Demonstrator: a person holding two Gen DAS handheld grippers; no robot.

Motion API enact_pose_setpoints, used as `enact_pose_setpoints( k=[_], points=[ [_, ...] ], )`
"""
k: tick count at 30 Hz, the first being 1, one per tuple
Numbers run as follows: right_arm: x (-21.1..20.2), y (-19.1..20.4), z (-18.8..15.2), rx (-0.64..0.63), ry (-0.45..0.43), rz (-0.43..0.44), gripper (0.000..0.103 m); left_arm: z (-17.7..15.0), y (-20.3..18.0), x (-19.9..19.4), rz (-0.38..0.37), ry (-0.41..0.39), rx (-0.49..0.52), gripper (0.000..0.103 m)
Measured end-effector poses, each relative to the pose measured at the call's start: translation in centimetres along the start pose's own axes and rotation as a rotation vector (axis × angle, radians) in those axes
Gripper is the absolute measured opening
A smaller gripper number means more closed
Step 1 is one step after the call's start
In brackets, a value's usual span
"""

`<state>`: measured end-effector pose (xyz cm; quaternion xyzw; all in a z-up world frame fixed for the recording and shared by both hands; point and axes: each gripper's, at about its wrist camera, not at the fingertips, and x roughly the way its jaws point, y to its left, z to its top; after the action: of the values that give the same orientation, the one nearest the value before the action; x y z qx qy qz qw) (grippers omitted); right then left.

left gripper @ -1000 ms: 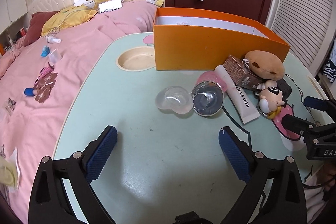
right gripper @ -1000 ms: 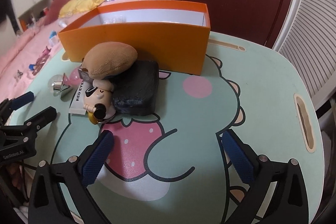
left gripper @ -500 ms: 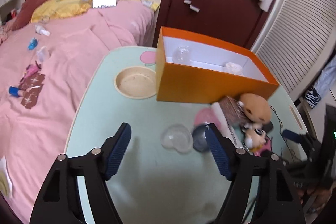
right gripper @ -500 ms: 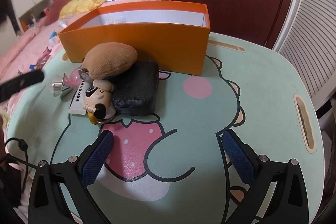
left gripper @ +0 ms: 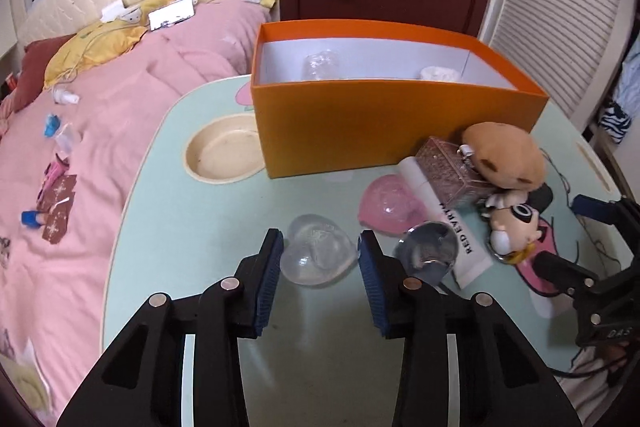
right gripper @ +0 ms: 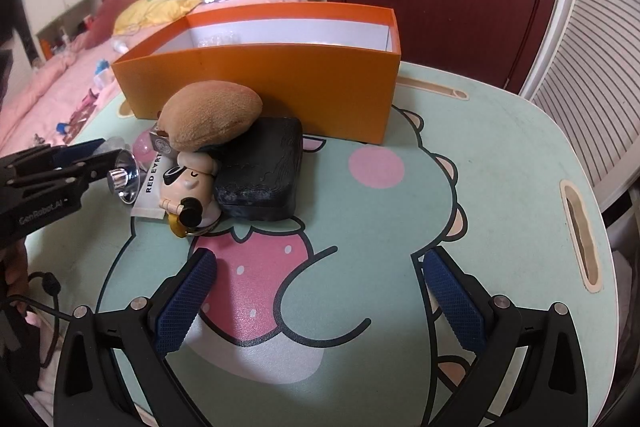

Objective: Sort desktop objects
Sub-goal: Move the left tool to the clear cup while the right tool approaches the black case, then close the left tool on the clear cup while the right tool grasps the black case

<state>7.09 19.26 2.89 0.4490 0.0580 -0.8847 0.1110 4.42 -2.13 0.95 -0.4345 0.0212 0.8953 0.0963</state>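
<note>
My left gripper (left gripper: 320, 255) has its blue pads on both sides of a clear heart-shaped case (left gripper: 318, 255) on the mint table; the pads touch its sides. To its right lie a pink heart case (left gripper: 386, 205), a clear suction cup (left gripper: 426, 253), a white tube (left gripper: 448, 223), a glittery box (left gripper: 450, 167), a doll keychain (left gripper: 514, 223) and a brown plush (left gripper: 504, 155). The orange box (left gripper: 392, 119) stands behind. My right gripper (right gripper: 316, 301) is open and empty over the table's strawberry print, in front of a black pouch (right gripper: 262, 169).
A round cup recess (left gripper: 224, 155) is sunk in the table left of the orange box. The pink bed (left gripper: 80, 131) with small items lies beyond the left table edge. A slot handle (right gripper: 580, 231) is at the right edge. A door and louvred wardrobe stand behind.
My left gripper rose, then came down and narrowed around the clear heart case. The right gripper stayed still.
</note>
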Motion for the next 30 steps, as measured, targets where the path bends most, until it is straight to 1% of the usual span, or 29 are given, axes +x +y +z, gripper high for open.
enact_pose_setpoints(
  k=[2,5,6,11,14,15,16,17,18,20,22,23,27,28,29,30],
  points=[
    [0.1,-0.3,0.0,-0.007,0.0,0.001,0.103,0.0,0.3,-0.2,-0.018,-0.004,-0.015,0.04],
    [-0.6,-0.1,0.4,-0.011,-0.03,0.017,0.103,0.0,1.2,-0.5,-0.067,-0.008,-0.061,0.041],
    [-0.8,-0.1,0.5,-0.013,-0.041,0.022,0.103,-0.1,1.5,-0.5,-0.069,-0.008,-0.075,0.041],
    [-2.0,0.2,1.1,-0.021,-0.091,0.048,0.102,-0.2,1.9,-0.4,-0.046,-0.012,-0.091,0.041],
    [-2.7,0.4,1.5,-0.025,-0.122,0.064,0.101,-0.3,1.5,-0.4,-0.026,-0.016,-0.073,0.041],
    [-2.9,0.4,1.6,-0.027,-0.132,0.07,0.095,-0.3,1.4,-0.4,-0.021,-0.016,-0.068,0.041],
    [-2.6,0.5,2.0,-0.022,-0.123,0.069,0.091,-0.3,1.3,-0.4,-0.015,-0.016,-0.064,0.041],
    [-2.3,0.5,2.5,-0.018,-0.113,0.068,0.084,-0.3,1.3,-0.3,-0.012,-0.017,-0.061,0.041],
    [-1.9,0.6,2.9,-0.014,-0.104,0.067,0.08,-0.4,1.3,-0.3,-0.013,-0.017,-0.061,0.041],
    [-1.0,0.0,3.5,0.038,-0.078,0.093,0.073,-0.4,1.5,-0.3,-0.021,-0.018,-0.07,0.041],
    [-0.1,-0.6,4.1,0.09,-0.051,0.12,0.073,-0.4,1.8,-0.4,-0.033,-0.019,-0.083,0.041],
    [0.2,-0.7,4.3,0.097,-0.041,0.134,0.073,-0.4,1.9,-0.4,-0.039,-0.019,-0.089,0.041],
    [1.2,0.3,5.0,0.035,-0.012,0.13,0.072,-0.4,2.0,-0.4,-0.045,-0.02,-0.094,0.041],
    [1.8,0.7,5.1,0.017,0.011,0.134,0.071,-0.4,2.0,-0.4,-0.044,-0.02,-0.092,0.041],
    [2.1,0.8,5.2,0.02,0.019,0.138,0.066,-0.4,2.0,-0.4,-0.043,-0.021,-0.091,0.041],
    [2.5,0.8,5.2,0.023,0.026,0.143,0.058,-0.4,2.0,-0.4,-0.043,-0.021,-0.092,0.041]
  ],
)
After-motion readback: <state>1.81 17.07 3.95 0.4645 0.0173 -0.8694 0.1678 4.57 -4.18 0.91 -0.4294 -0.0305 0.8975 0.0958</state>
